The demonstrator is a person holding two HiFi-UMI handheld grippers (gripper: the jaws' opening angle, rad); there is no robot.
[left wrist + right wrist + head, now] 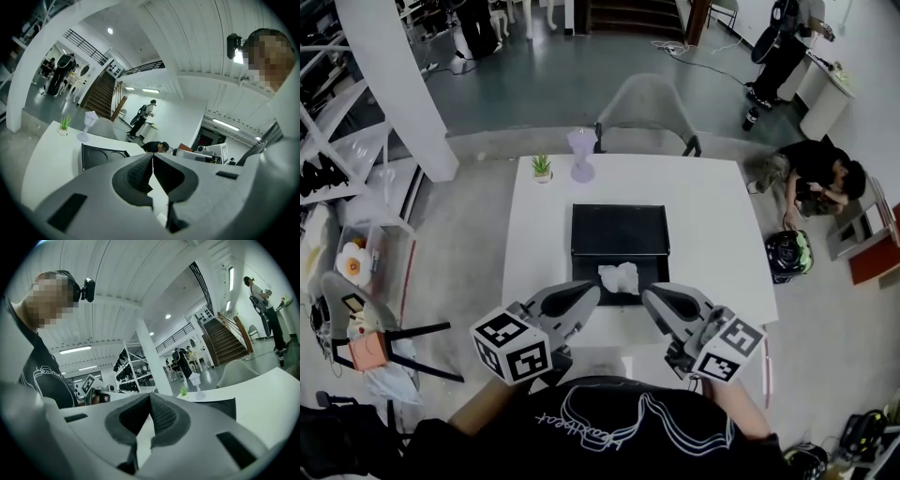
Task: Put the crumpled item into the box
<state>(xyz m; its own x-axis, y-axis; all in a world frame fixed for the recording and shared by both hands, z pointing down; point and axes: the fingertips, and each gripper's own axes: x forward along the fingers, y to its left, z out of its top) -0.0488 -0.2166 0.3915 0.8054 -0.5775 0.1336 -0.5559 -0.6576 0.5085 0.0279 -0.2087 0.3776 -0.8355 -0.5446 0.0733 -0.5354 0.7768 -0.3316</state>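
Note:
A black box lies in the middle of the white table. The crumpled white item rests inside it, close to its near rim. My left gripper hovers just near-left of the item, jaws shut with nothing between them. My right gripper hovers just near-right of it, also shut and empty. In the left gripper view the shut left gripper points over the box. In the right gripper view the shut right gripper has the box beyond it. Neither gripper view shows the item.
A small potted plant and a clear goblet stand at the table's far edge. A grey chair sits behind the table. A person crouches on the floor at the right. Another chair with clutter stands left.

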